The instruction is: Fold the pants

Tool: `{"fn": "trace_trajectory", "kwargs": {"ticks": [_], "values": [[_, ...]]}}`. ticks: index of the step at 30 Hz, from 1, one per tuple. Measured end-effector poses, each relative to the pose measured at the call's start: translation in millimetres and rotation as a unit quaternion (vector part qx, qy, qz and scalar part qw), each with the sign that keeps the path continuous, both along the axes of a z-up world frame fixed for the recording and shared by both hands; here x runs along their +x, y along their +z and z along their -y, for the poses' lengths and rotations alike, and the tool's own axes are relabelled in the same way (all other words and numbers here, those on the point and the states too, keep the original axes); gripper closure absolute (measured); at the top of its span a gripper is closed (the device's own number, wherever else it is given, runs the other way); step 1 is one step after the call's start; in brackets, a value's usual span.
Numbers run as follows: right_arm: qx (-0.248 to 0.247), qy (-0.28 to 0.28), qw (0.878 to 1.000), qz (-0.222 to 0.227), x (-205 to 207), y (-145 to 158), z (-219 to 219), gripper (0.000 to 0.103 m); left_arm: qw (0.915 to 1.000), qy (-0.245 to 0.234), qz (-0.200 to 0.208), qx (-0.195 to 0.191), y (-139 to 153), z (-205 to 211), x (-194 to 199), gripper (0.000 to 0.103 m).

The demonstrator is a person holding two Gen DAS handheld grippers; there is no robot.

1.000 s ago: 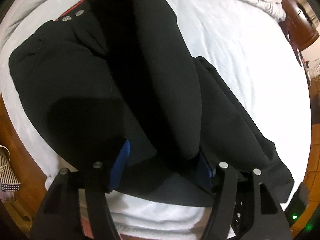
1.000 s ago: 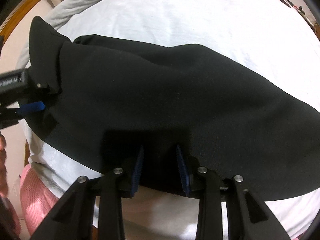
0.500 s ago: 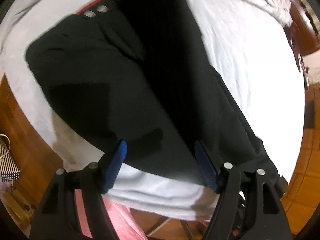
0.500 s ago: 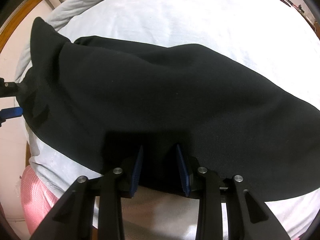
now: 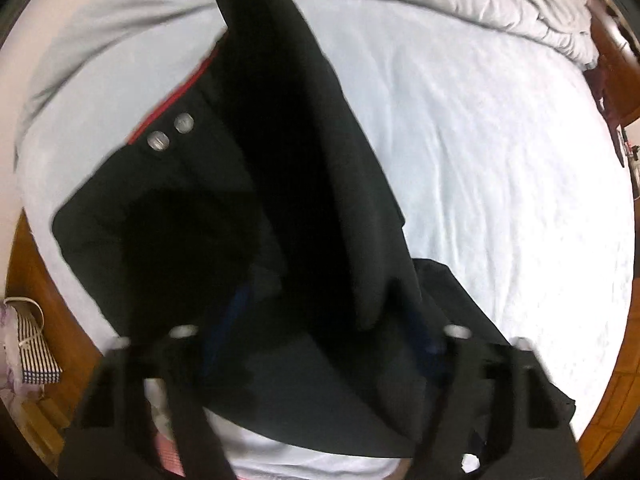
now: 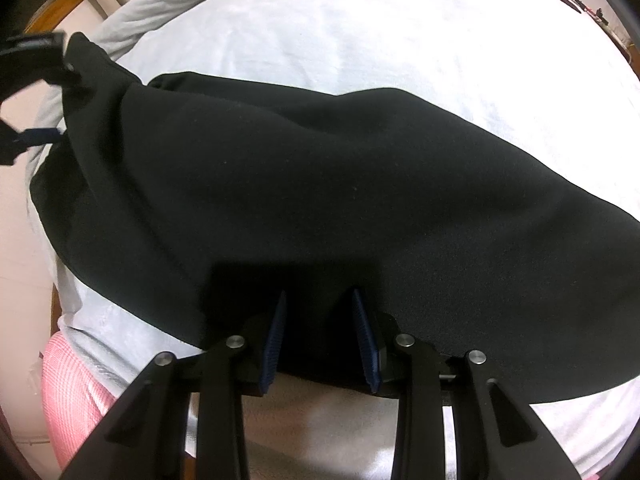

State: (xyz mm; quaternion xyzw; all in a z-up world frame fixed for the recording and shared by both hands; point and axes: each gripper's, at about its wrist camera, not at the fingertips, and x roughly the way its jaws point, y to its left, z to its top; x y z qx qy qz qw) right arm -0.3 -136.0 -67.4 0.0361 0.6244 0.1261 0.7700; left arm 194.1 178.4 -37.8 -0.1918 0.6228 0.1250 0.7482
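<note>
Since earlier frame, left gripper [image 5: 320, 344] returned over black fabric pants [image 5: 304, 184], jaws closing around raised fold; right gripper [image 6: 320, 336] pinches hem. We see pants' long axis running left-to-right across white bedsheet [image 6: 360, 32], between grippers.

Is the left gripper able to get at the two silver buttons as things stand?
Probably yes. The buttons lie exposed on the pants, beside the raised fold, uncovered. But the left gripper has fabric between its closing jaws and would need to let go first.
</note>
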Motion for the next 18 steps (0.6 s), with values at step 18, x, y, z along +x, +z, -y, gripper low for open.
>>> {"fn": "trace_trajectory", "kwargs": {"ticks": [18], "values": [[0.036, 0.003, 0.999, -0.019, 3, 1, 17, 0.07, 0.9936, 0.073, 0.086, -0.012, -18, 2, -130, 0.095]]}}
